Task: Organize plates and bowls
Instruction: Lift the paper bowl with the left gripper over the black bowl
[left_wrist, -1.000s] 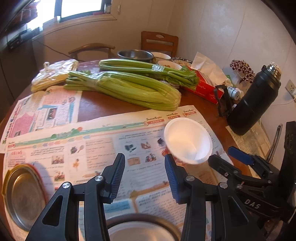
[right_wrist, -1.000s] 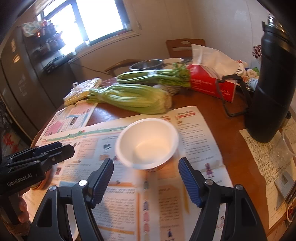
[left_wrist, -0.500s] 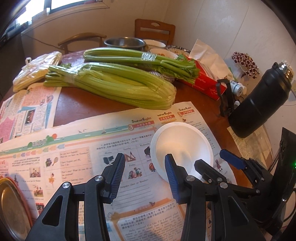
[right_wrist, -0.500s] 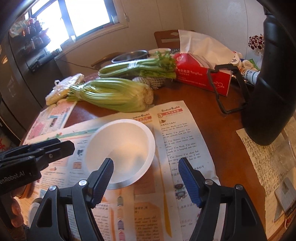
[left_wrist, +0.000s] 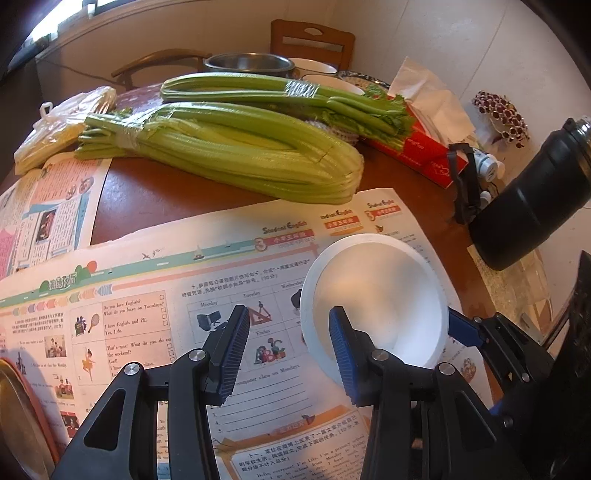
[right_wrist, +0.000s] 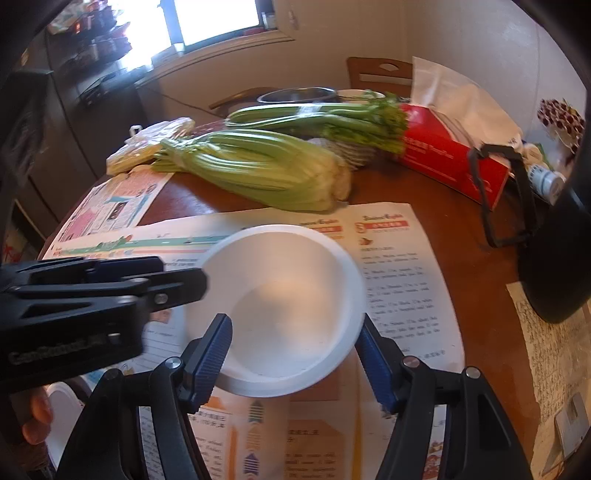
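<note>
Right gripper has just been closing around the white foam bowl, light and crushable, best taken at its rim; left gripper is open, empty

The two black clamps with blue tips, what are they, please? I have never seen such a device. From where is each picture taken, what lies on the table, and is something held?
They are hand-held grippers: a person holds one in each hand, and a camera on each looks along its two fingers. One picture comes from the left gripper, open above the newspaper with nothing between its fingers; the other from the right gripper. On the table lie celery, a red tissue box, a black flask and a white bowl. The bowl sits between the right gripper's fingers, which have just been closing; whether they already press it, I cannot tell.
</note>
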